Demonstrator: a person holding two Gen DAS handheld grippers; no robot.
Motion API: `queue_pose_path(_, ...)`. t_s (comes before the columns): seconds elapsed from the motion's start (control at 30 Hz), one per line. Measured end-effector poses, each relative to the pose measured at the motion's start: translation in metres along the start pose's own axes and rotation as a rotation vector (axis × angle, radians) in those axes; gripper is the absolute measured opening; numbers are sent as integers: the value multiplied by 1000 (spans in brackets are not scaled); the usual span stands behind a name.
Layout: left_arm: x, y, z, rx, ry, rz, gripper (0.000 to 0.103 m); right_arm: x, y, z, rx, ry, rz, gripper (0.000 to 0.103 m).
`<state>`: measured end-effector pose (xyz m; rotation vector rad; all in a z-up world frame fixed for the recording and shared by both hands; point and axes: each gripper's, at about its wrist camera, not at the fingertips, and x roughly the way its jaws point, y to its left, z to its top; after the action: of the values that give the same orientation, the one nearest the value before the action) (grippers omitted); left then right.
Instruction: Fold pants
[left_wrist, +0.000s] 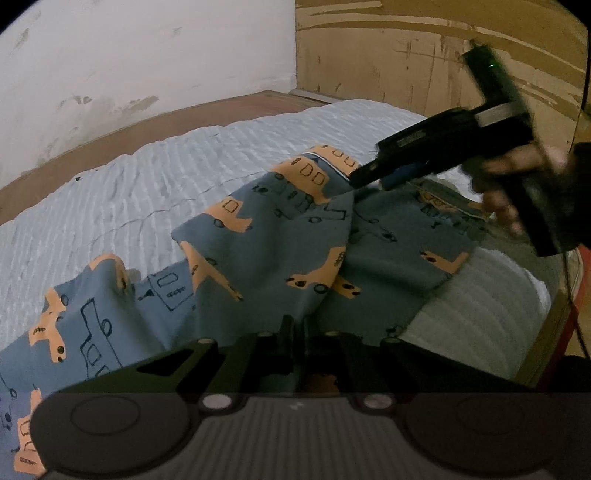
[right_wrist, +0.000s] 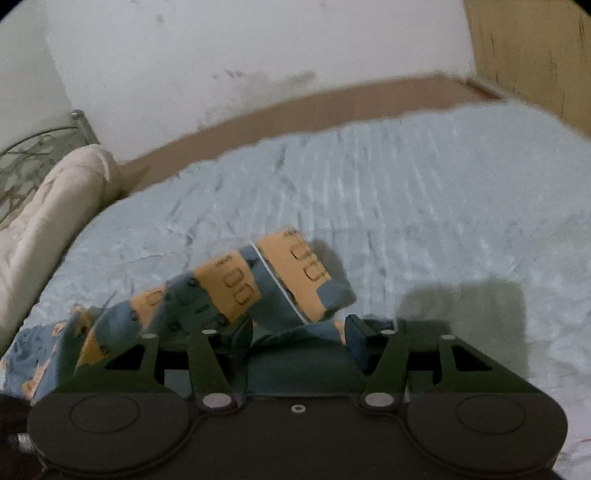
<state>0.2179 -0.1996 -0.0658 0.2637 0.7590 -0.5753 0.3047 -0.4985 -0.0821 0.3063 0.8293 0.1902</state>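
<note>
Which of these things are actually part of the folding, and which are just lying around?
Part of the job:
- pants, blue with orange cars
- left gripper, shut on the pants
- right gripper, open over the fabric
- bedspread underneath

Just lying about:
- cream pillow
- metal headboard
- cardboard

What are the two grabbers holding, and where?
The left gripper pinches a raised fold of the pants. The right gripper is open around the cloth, holding nothing.

The right tool (left_wrist: 364, 177) and the hand (left_wrist: 513, 192) holding it are motion-blurred.
</note>
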Motion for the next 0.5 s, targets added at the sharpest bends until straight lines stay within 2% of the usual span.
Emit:
queue_pose_path(0.1, 1, 0, 0, -6, -1, -2, 4, 16, -15, 4, 121, 28, 30, 57)
queue_pose_path(0.17, 1, 1, 0, -6, -2, -2, 4, 19, -22, 5, 203, 6, 58, 51)
queue_pose_path(0.3, -1, 2, 1, -15, -11, 2, 2, 26, -29, 6, 282, -24, 75, 6)
queue_pose_path(0.5, -16, 6, 10, -36, -63, 12, 1, -2, -11, 21, 208, -131, 63, 5)
